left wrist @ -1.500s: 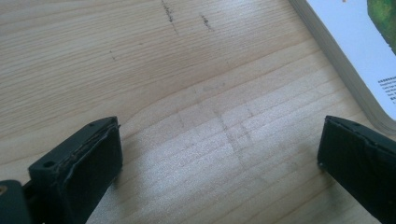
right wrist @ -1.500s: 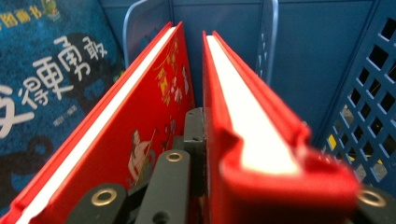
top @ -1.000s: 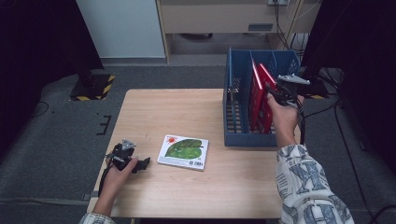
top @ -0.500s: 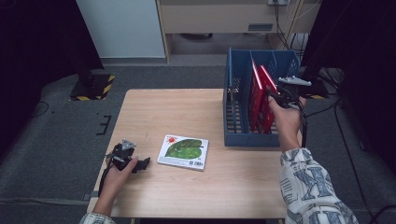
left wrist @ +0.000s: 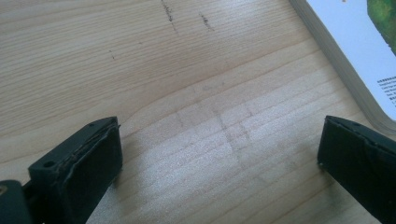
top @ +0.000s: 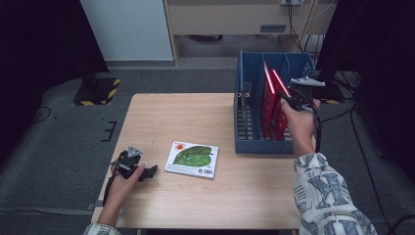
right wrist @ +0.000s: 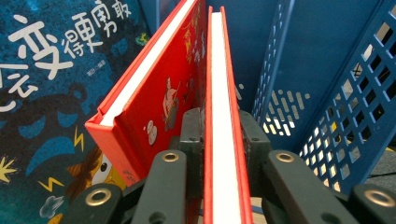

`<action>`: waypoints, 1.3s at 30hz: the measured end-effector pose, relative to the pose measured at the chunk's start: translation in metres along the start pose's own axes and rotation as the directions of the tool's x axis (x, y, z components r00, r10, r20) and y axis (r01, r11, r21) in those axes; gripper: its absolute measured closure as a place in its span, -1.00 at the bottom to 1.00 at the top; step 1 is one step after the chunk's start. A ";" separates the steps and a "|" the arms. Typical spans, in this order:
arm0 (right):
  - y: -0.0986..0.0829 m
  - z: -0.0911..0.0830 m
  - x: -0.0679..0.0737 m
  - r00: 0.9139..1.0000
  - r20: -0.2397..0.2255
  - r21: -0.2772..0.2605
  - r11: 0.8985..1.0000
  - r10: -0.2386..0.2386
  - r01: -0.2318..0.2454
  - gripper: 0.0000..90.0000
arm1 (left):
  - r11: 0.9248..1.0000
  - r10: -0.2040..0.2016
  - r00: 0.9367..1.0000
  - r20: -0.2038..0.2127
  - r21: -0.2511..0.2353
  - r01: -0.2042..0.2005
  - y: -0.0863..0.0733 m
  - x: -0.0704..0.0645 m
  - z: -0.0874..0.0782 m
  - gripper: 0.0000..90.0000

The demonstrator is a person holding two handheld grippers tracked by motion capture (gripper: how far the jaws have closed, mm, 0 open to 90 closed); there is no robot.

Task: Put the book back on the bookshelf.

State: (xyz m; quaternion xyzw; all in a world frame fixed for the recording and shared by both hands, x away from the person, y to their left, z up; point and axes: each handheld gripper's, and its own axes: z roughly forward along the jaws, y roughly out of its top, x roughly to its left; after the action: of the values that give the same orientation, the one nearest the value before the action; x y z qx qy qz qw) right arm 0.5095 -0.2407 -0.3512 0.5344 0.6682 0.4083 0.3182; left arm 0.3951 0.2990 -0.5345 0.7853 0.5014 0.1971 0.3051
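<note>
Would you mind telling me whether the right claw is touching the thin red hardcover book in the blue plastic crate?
Touching: in the right gripper view, the right claw clamps the red book edge between both jaws.

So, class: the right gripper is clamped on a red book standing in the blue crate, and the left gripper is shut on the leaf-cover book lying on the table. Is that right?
Not quite. The left gripper is open over bare table, with the leaf-cover book beside it, untouched; the left gripper view shows this. The right gripper does clamp a red book in the blue crate.
</note>
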 end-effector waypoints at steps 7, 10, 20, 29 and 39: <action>0.002 0.000 0.000 1.000 0.021 0.008 1.000 0.004 -0.005 0.74 | 1.000 -0.001 1.000 -0.001 0.001 0.001 0.000 0.000 0.000 -1.00; 0.003 0.001 0.001 1.000 0.022 0.004 1.000 -0.005 0.005 0.75 | 1.000 -0.001 1.000 -0.001 0.001 0.001 0.000 0.000 0.000 -1.00; 0.010 0.009 0.006 0.999 0.044 -0.023 1.000 -0.010 0.011 0.75 | 1.000 0.004 1.000 0.001 0.002 -0.004 0.000 0.000 0.000 -1.00; 0.022 0.013 0.005 0.998 0.068 -0.035 0.999 -0.007 0.009 0.75 | 1.000 0.005 1.000 0.002 0.003 -0.005 0.000 0.000 0.000 -1.00; 0.027 0.023 0.002 0.996 0.084 -0.052 0.999 -0.002 0.007 0.75 | 1.000 -0.001 1.000 0.003 -0.005 0.001 0.001 0.000 0.001 -1.00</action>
State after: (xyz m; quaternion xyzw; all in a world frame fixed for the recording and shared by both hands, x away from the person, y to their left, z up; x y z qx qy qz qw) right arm 0.5410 -0.2314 -0.3380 0.5409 0.6445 0.4023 0.3608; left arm 0.3960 0.2981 -0.5349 0.7844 0.5010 0.1971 0.3081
